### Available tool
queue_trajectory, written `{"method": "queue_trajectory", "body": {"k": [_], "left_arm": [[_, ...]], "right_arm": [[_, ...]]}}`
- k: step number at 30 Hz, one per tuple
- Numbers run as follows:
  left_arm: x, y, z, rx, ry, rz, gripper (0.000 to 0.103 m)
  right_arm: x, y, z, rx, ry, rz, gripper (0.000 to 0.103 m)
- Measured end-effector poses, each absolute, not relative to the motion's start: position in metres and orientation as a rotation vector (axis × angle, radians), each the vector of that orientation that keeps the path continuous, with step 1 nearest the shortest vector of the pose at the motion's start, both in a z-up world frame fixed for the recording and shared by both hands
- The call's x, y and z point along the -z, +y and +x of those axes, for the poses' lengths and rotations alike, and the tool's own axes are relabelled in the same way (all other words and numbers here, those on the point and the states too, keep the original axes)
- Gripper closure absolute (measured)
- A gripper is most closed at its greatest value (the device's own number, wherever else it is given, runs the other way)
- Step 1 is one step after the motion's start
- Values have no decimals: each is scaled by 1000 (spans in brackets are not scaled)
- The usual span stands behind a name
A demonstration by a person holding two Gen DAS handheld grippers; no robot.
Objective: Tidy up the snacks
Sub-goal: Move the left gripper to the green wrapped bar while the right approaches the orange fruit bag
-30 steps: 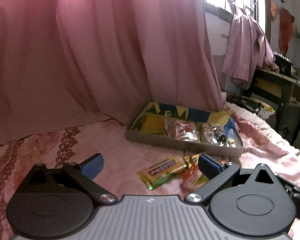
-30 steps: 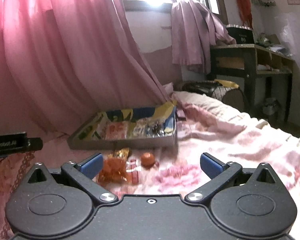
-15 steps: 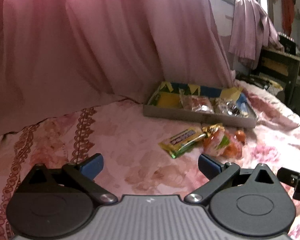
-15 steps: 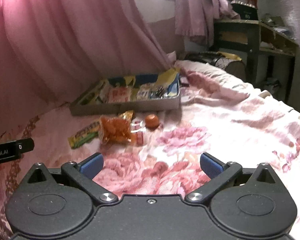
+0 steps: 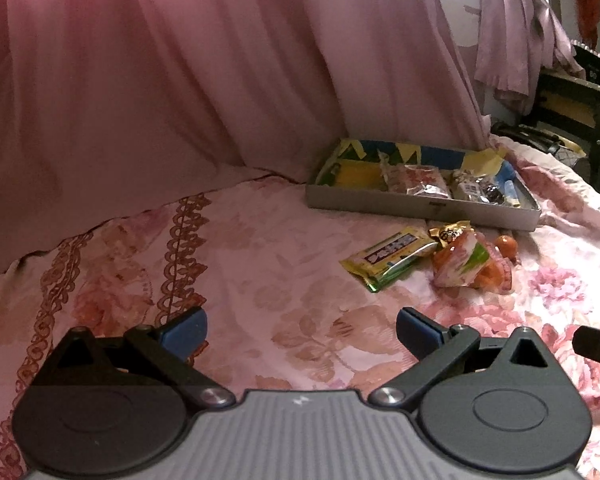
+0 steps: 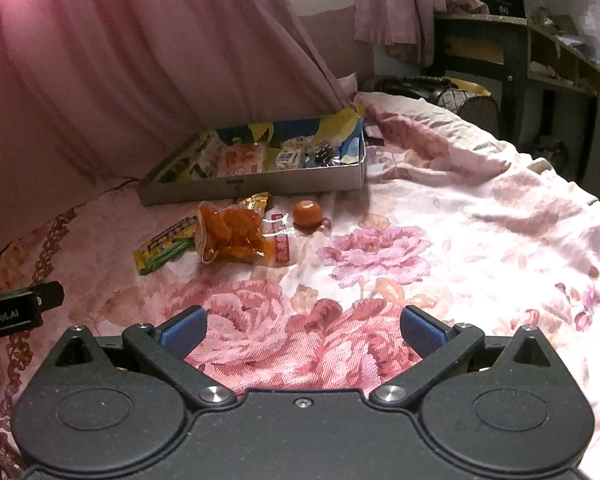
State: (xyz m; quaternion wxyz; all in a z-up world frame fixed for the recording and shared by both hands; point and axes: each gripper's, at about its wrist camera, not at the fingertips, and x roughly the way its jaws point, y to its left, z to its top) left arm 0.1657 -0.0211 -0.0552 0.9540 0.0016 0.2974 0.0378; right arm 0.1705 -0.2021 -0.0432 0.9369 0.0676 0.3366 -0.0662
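Up against the pink curtain, a shallow grey tray sits on the flowered bedspread and holds several wrapped snacks: a yellow packet at its left end, a clear red-printed bag in the middle, and a small pale packet with dark pieces toward the right. Their labels are too small to read. Just in front of the tray lie four loose items: a yellow-green bar wrapper, a clear bag of orange snacks, a gold-wrapped piece partly tucked behind that bag, and a round orange sweet apart on the right. Both tools hover well back from the snacks, over bare cloth. The left gripper has its jaws spread wide with nothing between them, and the right gripper is likewise spread and empty. Dark shelving at the far right is dim and hard to make out.
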Motion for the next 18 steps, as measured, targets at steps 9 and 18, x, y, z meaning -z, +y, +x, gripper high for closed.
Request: {"method": "queue_trajectory", "body": {"k": [9,18], "left_arm": [[61,-23,179,-66,624,-7,0],[61,-30,198,-42,611,20,0]], "right_arm": [[47,-202,177,119,722,150,1],[51,-212,188,120,758,202,1]]}}
